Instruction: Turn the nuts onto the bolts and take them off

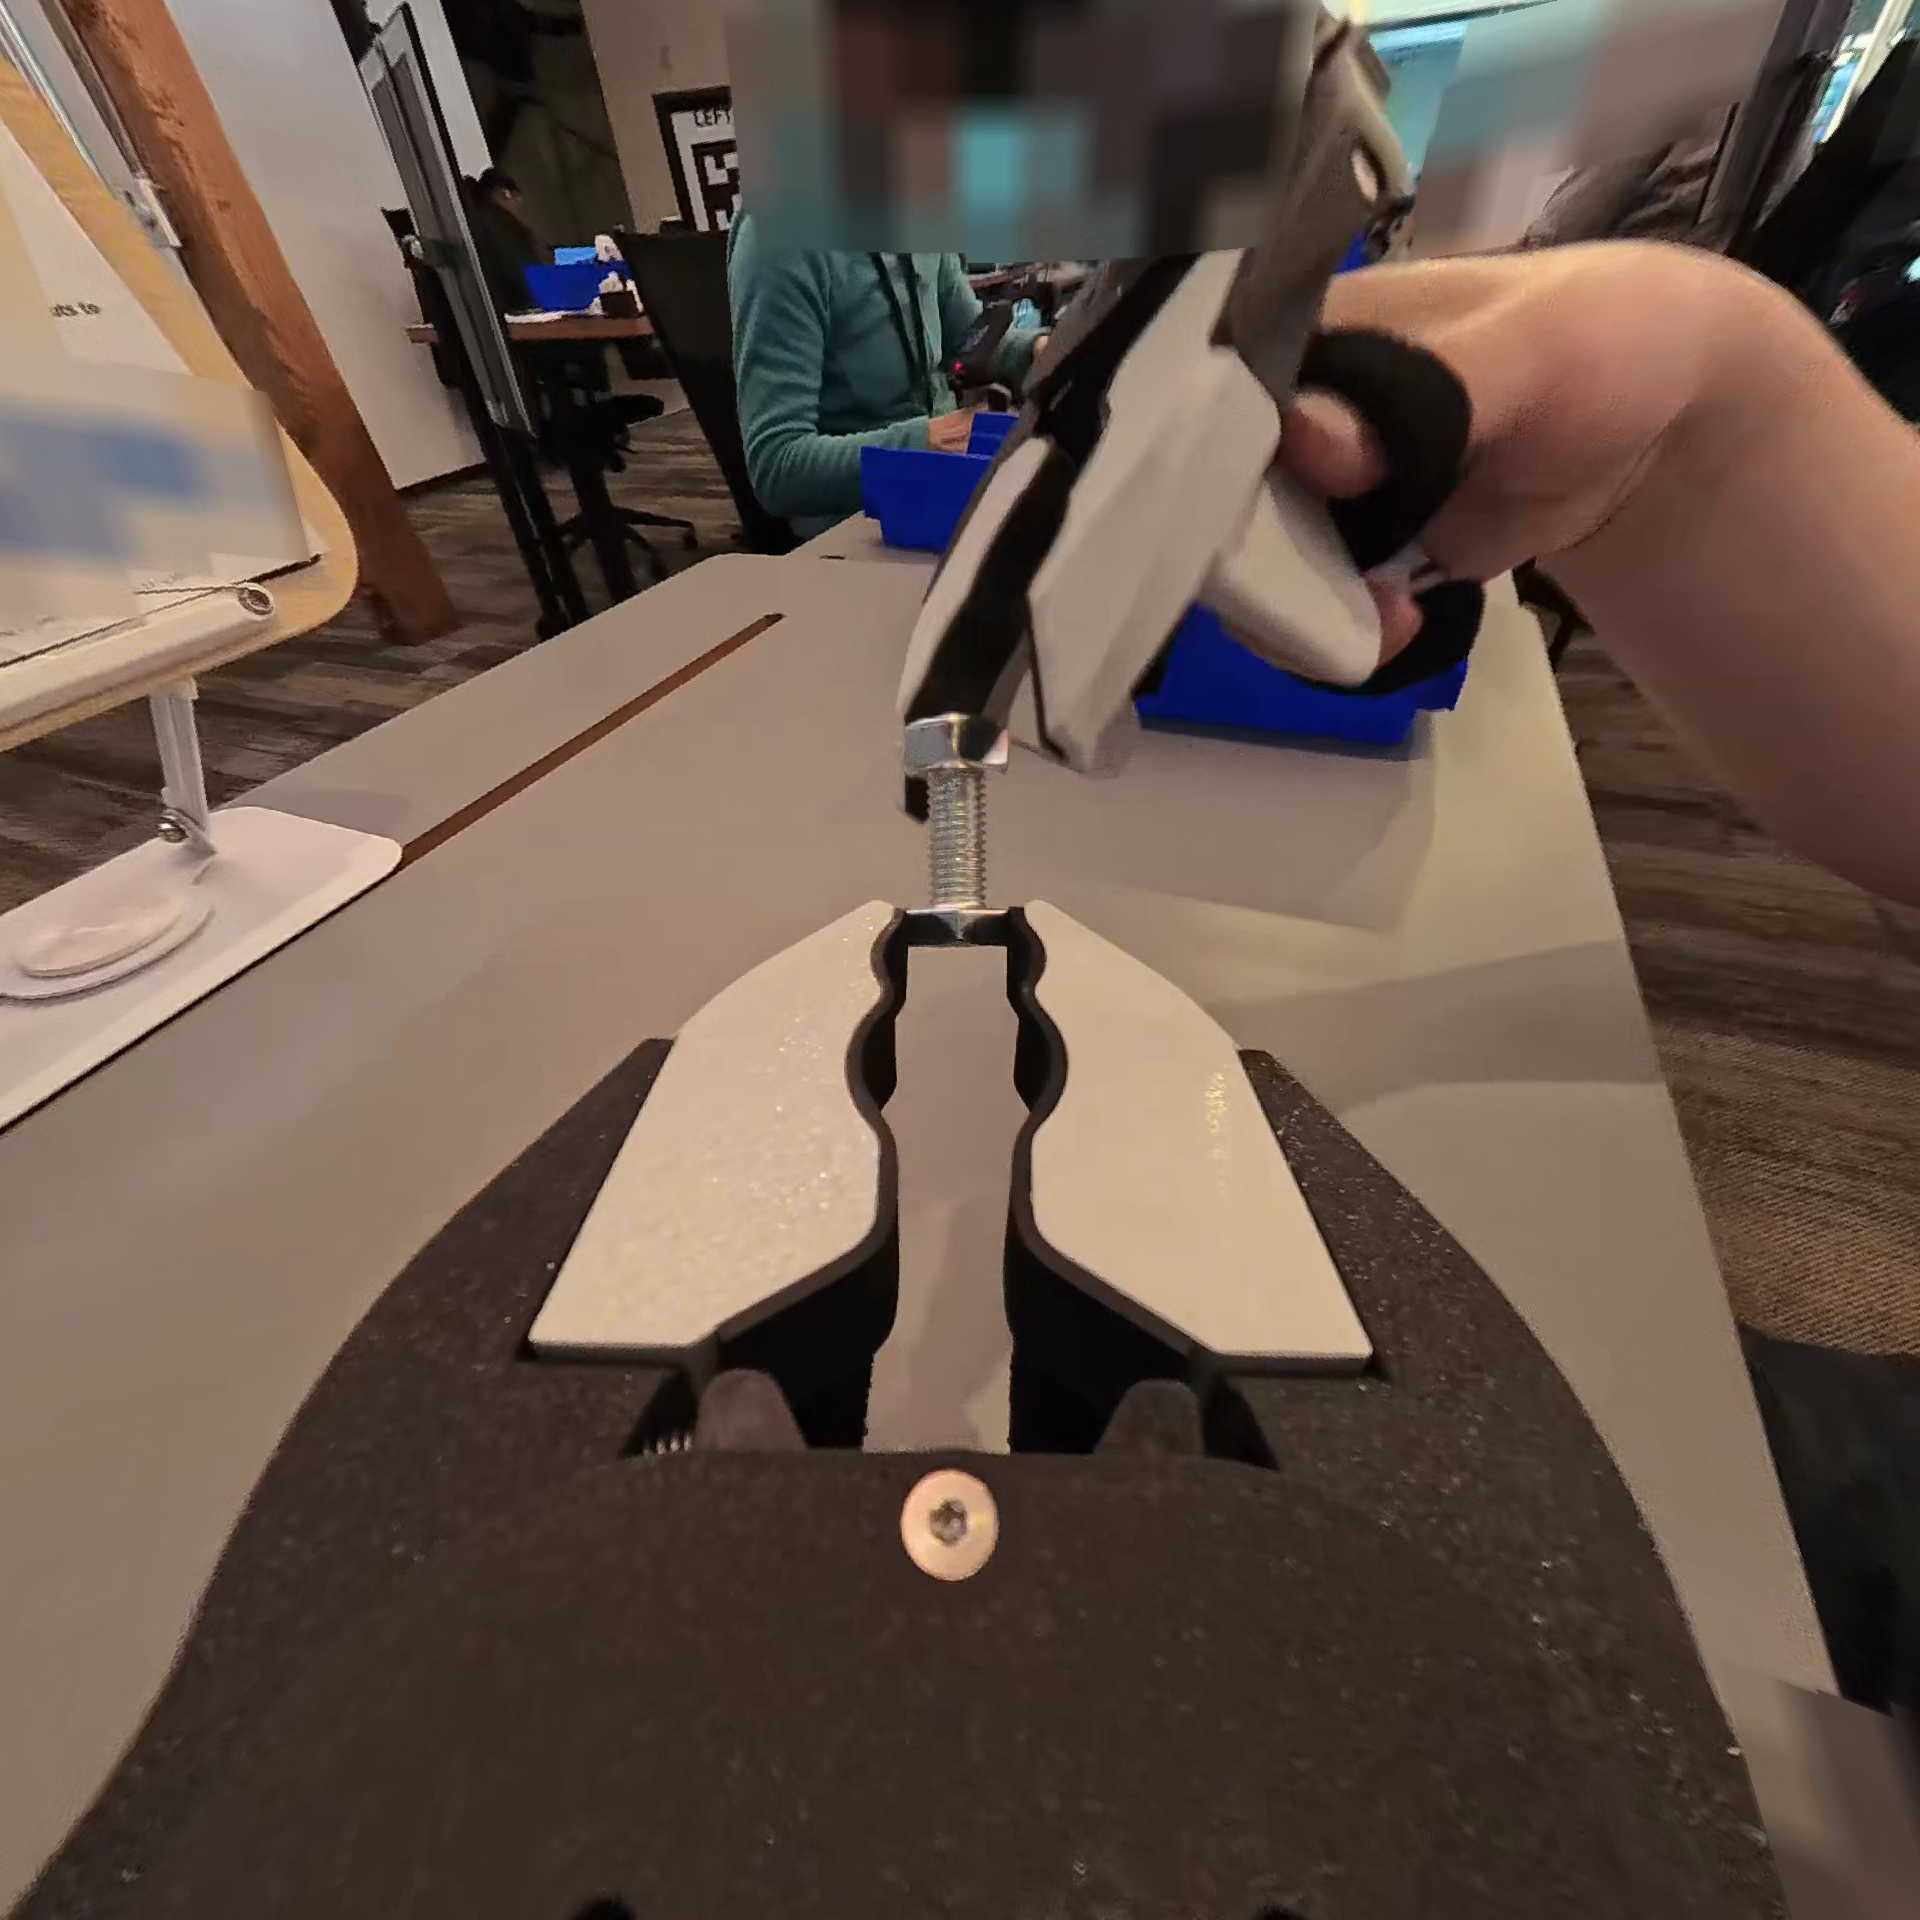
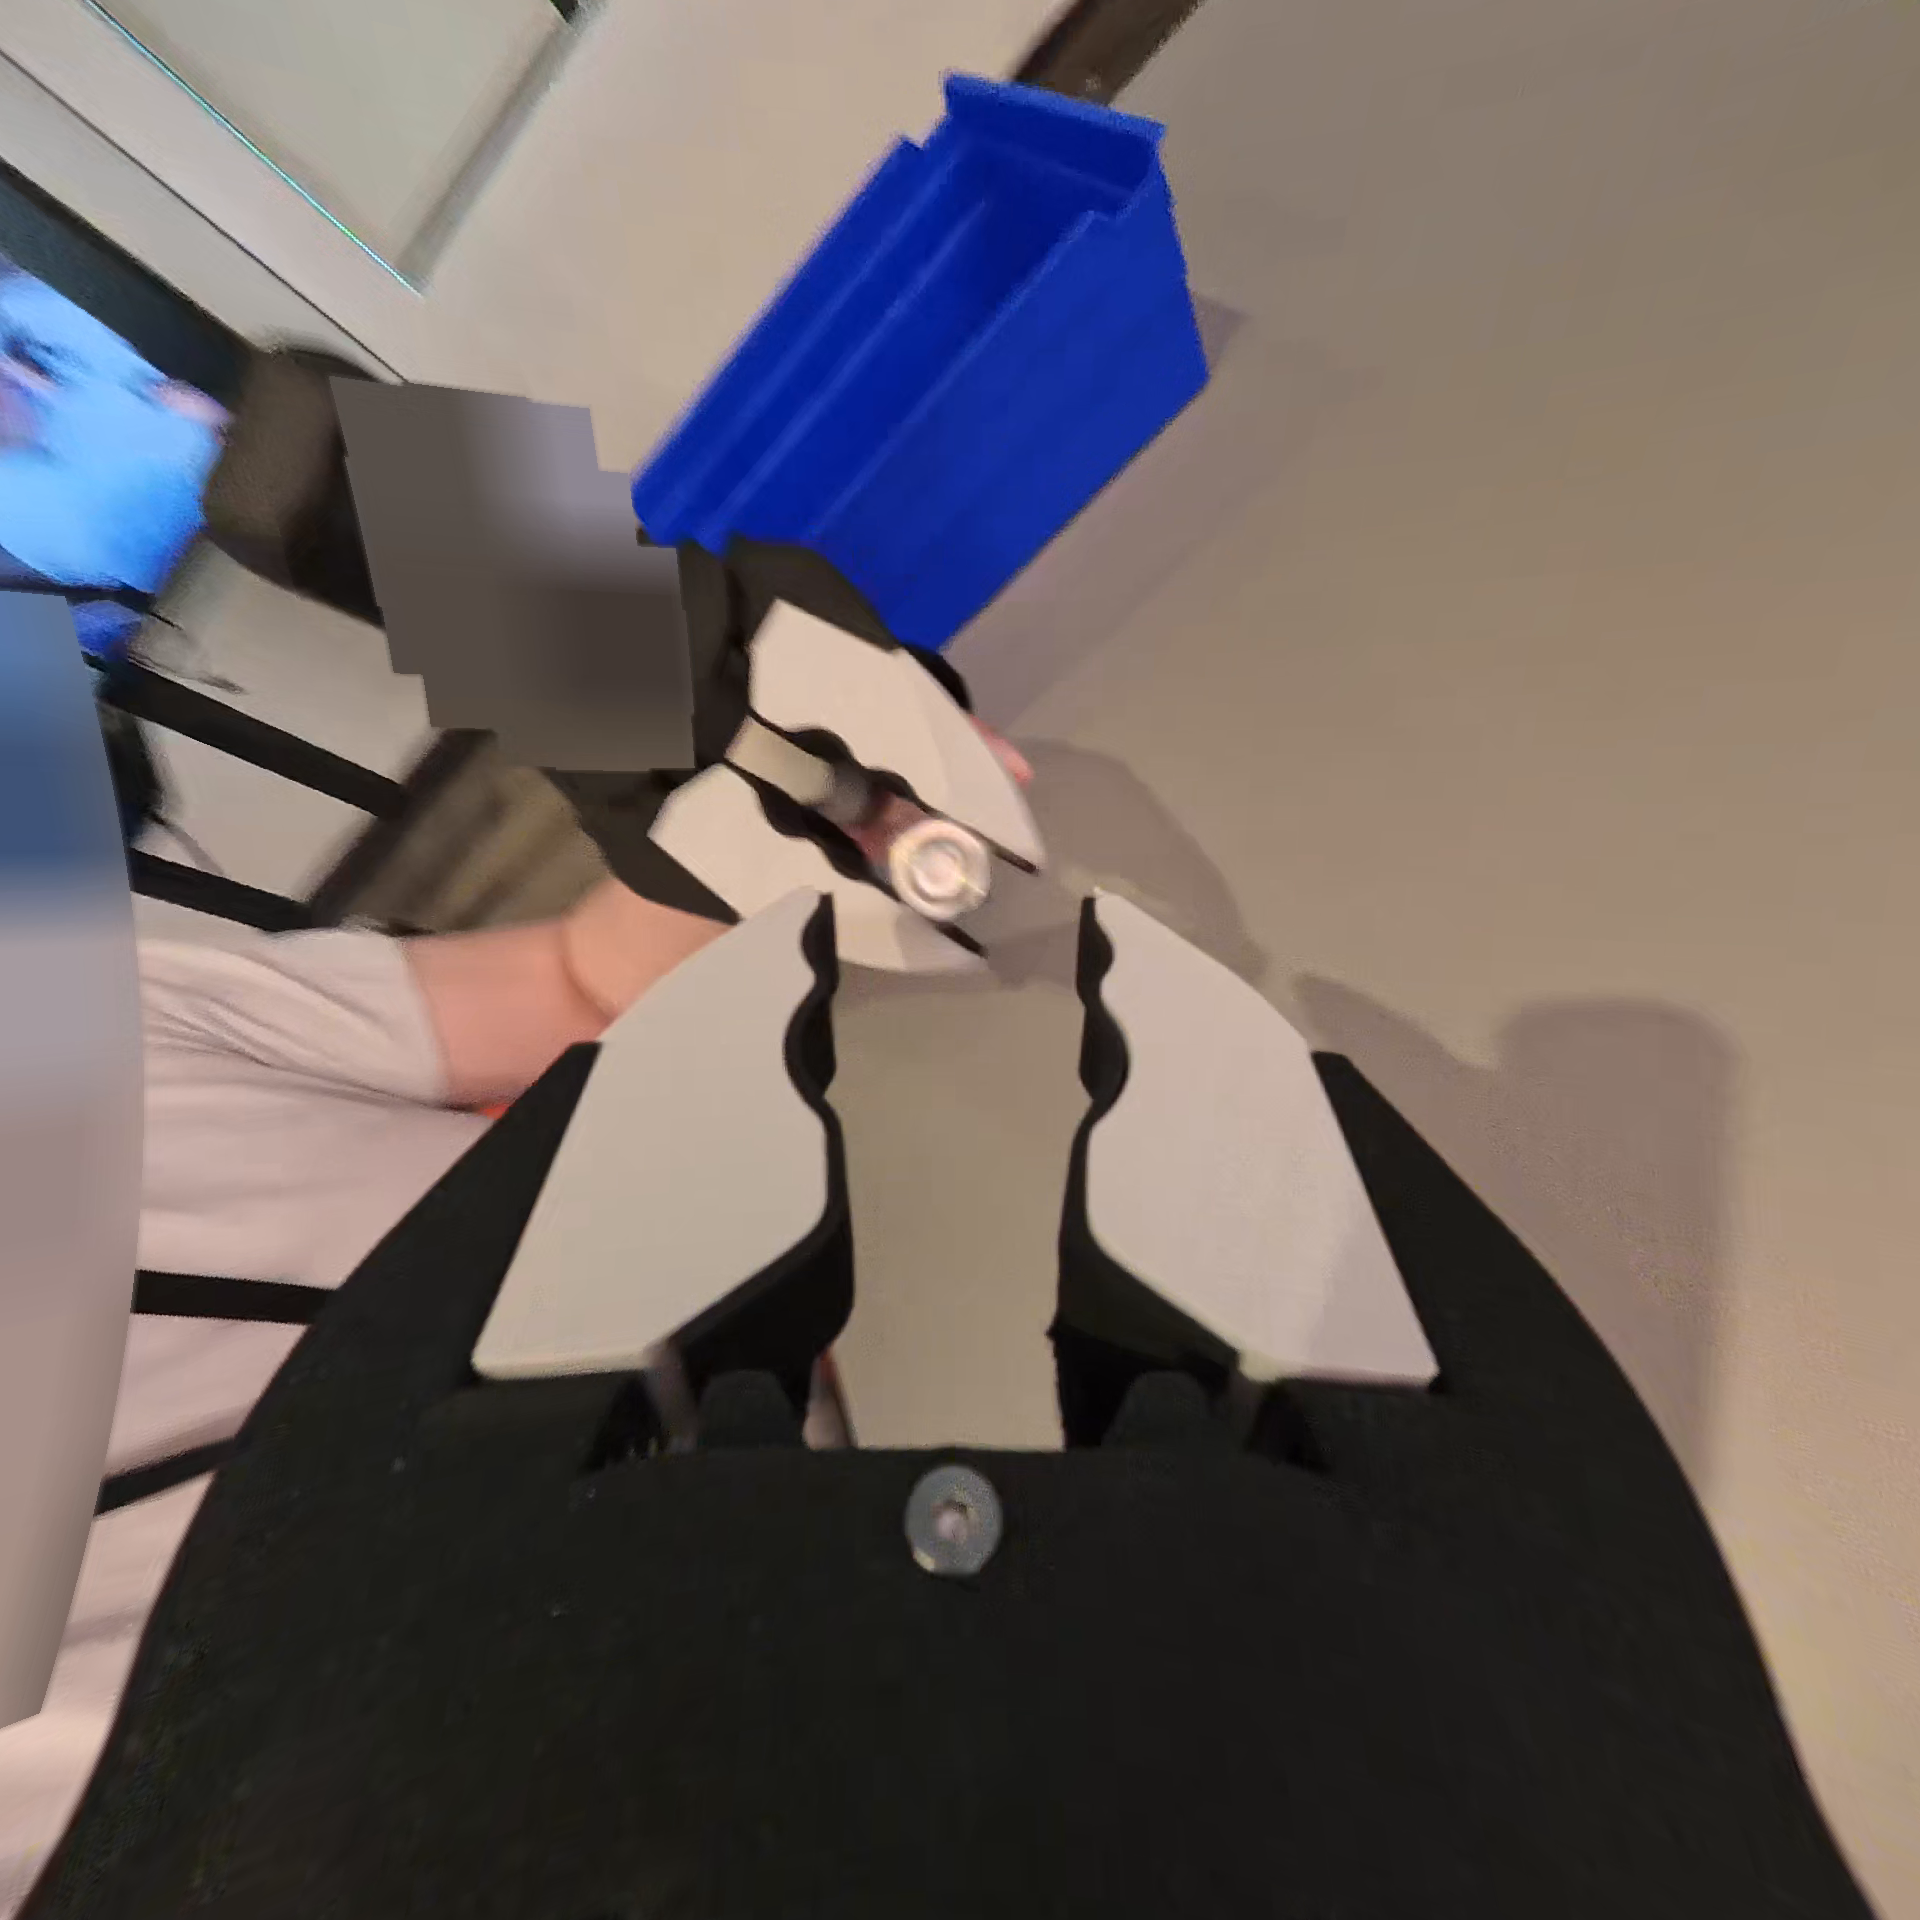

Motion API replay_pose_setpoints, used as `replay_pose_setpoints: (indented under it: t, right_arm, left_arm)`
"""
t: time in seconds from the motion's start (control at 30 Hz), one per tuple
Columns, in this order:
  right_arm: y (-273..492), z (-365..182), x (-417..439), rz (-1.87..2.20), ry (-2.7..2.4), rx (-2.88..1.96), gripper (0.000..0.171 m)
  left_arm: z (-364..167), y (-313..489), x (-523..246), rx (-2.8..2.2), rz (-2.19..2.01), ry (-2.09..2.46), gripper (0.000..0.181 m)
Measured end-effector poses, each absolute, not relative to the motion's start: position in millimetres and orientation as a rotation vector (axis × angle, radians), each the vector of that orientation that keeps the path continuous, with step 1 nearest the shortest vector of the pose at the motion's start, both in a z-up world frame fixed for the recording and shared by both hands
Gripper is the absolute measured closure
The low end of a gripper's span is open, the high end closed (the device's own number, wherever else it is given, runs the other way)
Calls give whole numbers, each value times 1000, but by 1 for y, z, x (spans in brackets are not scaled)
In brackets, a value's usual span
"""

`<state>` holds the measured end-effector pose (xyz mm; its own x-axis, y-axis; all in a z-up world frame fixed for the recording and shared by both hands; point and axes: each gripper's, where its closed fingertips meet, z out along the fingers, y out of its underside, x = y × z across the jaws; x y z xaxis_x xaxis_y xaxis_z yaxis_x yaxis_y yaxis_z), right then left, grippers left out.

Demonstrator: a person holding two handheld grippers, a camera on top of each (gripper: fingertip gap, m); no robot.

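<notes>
My left gripper [image 1: 956, 920] is shut on the head of a silver bolt [image 1: 958, 847] and holds it upright above the grey table [image 1: 623, 987]. A hex nut [image 1: 954, 743] sits at the top of the thread. My right gripper [image 1: 982, 764] comes down from the upper right, its tips on either side of the nut. In the right wrist view the right gripper [image 2: 956, 904] is open. The nut and bolt end [image 2: 940, 868] show end-on just past its tips, with clear gaps on both sides. The left gripper's fingers [image 2: 883, 717] hold the bolt beyond.
A blue bin [image 1: 1299, 691] stands on the table behind the right gripper and also shows in the right wrist view [image 2: 935, 364]. A second blue bin [image 1: 914, 499] is farther back, by a seated person. A white stand [image 1: 177, 904] is at the left. The grippers are tip to tip, or close to it.
</notes>
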<state>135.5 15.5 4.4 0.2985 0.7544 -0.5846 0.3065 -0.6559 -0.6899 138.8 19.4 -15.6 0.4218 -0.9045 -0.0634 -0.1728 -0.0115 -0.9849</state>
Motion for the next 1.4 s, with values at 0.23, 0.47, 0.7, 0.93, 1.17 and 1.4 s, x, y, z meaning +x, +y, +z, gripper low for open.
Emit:
replay_pose_setpoints:
  t: [0.23, 0.47, 0.7, 0.93, 1.17, 1.4]
  right_arm:
    - [17, -1, 139, 1182, -1048, -2175, 151]
    - [3, 0, 142, 955, -1492, -1919, 154]
    - [-24, 3, 147, 753, -1850, -1413, 154]
    - [6, -14, 148, 1011, -1314, -1965, 123]
    - [10, 1, 148, 1352, -974, -2084, 152]
    - [17, -4, 151, 1209, -940, -2193, 145]
  left_arm:
    - [-21, 17, 143, -1496, -743, 1044, 163]
    - [-20, 3, 148, -1488, -879, 1093, 163]
    - [-15, -28, 153, -1463, -1192, 1188, 163]
    - [-23, -1, 151, -1472, -860, 1139, 163]
    - [-24, 9, 148, -1454, -689, 1129, 163]
    - [-26, 17, 146, -1441, -546, 1120, 163]
